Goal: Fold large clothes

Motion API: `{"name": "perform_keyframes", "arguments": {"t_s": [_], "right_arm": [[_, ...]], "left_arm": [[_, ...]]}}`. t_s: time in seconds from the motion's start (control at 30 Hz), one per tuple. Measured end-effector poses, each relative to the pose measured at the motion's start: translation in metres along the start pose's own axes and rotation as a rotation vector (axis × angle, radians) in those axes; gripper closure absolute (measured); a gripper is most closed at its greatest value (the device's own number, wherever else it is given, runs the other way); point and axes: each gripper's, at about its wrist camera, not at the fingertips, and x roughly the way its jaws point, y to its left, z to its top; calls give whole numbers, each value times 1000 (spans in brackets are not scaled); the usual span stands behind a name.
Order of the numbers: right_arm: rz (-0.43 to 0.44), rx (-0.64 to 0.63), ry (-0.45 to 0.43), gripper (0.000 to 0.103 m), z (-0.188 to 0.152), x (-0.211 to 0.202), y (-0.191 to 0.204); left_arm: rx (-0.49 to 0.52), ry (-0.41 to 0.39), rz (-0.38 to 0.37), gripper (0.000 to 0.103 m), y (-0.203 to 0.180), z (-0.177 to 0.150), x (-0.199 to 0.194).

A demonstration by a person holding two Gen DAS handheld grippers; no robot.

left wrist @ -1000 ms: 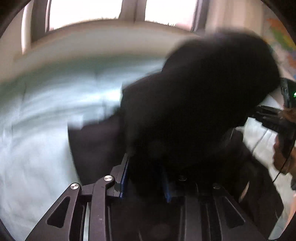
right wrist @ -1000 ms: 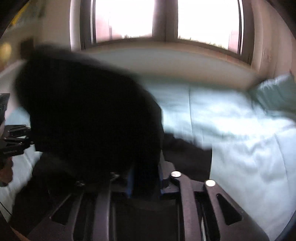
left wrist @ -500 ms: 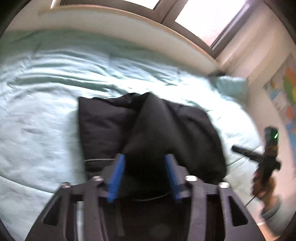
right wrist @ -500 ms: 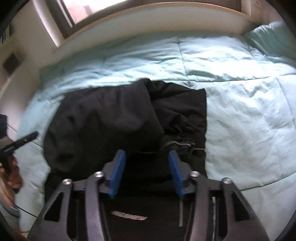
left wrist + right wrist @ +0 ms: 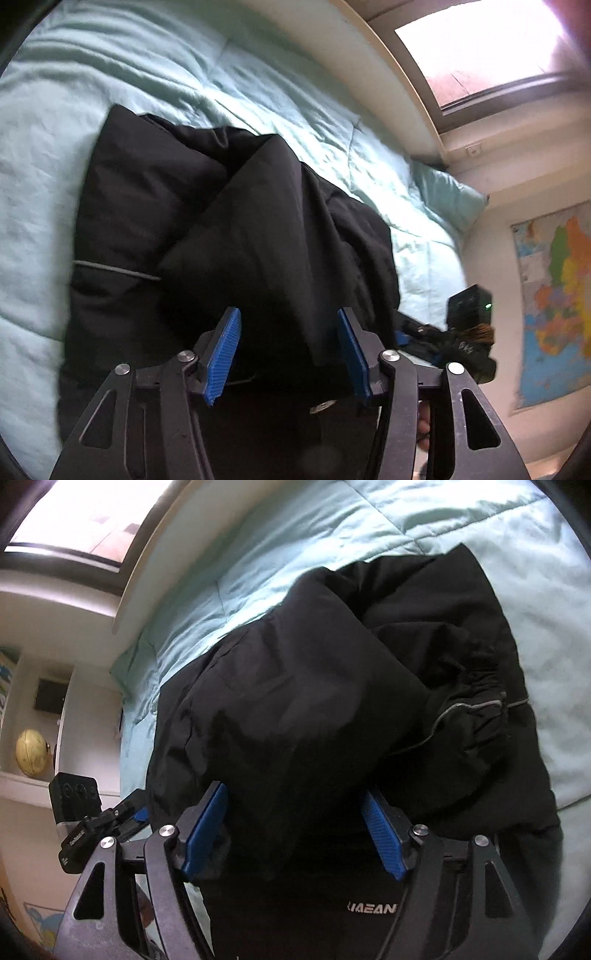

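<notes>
So the black jacket [image 5: 236, 229] was lying in the middle of the mint-green quilt [image 5: 33, 192], doubled over on itself, with a top flap draped across the lower layer and a gathered cuff with a thin grey trim line [image 5: 476, 705] poking out at about 3 o'clock in the right wrist view. The left gripper [image 5: 288, 354] had just been opening, its blue pads wide apart with the fold's near edge lying loose between them, nothing pinched. Same story for the right gripper [image 5: 295, 834]: jaws had just spread, fabric under and between them but no squeeze on it. A pillow [image 5: 447, 192] sat at roughly 2 o'clock by the wall, a map poster [image 5: 554, 302] at 3 o'clock. My guess is one fold was laid and let go; it looked lumpy, with the sleeve sticking out, so tucking, smoothing and probably another fold were left
</notes>
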Motion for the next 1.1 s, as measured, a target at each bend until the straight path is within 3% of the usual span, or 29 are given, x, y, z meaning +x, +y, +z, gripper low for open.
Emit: {"name": "perform_keyframes", "arguments": {"t_s": [0.03,0.1,0.13,0.17,0.23,0.3,0.4,0.47,0.57,0.6,0.67,0.73,0.8,0.93,1.0,1.1], "right_arm": [[16,4,6,27,0,5,-3],[73,34,27,52,3,16,-7],[68,35,27,66,3,18,-7],[51,7,-11,83,3,13,-3],[30,-96,-94,90,1,-8,13],[-38,-236,-176,90,-4,-33,34],[-93,-334,-192,90,-11,-45,41],[-146,-335,-152,90,-16,-30,28],[-212,-270,-38,90,-27,16,-11],[-256,-260,-10,90,-33,32,-22],[-279,-223,33,90,-39,54,-38],[-278,-194,33,90,-36,58,-43],[-272,-190,43,87,-29,47,-36],[-318,-258,18,63,-33,2,-17],[-326,-318,-30,62,-36,-22,-3],[-350,-415,-124,62,-24,-39,32]], "left_arm": [[-7,3,-14,43,2,3,8],[-69,-3,-51,48,13,10,28],[-92,-18,-43,83,17,11,34],[-101,-26,-22,96,18,12,36],[-56,-85,-55,96,8,9,25],[62,-157,-159,96,-15,-2,2],[152,-161,-162,95,-28,-14,-5],[118,-78,-78,95,-8,-26,21],[122,2,130,91,22,-50,66],[127,18,149,91,26,-54,76],[171,43,218,89,17,-58,89],[279,56,313,87,-7,-58,90],[346,32,350,87,-26,-59,77],[419,-65,422,87,-58,-63,28],[467,-127,446,87,-78,-63,5],[520,-213,338,86,-117,-50,-12]]}}
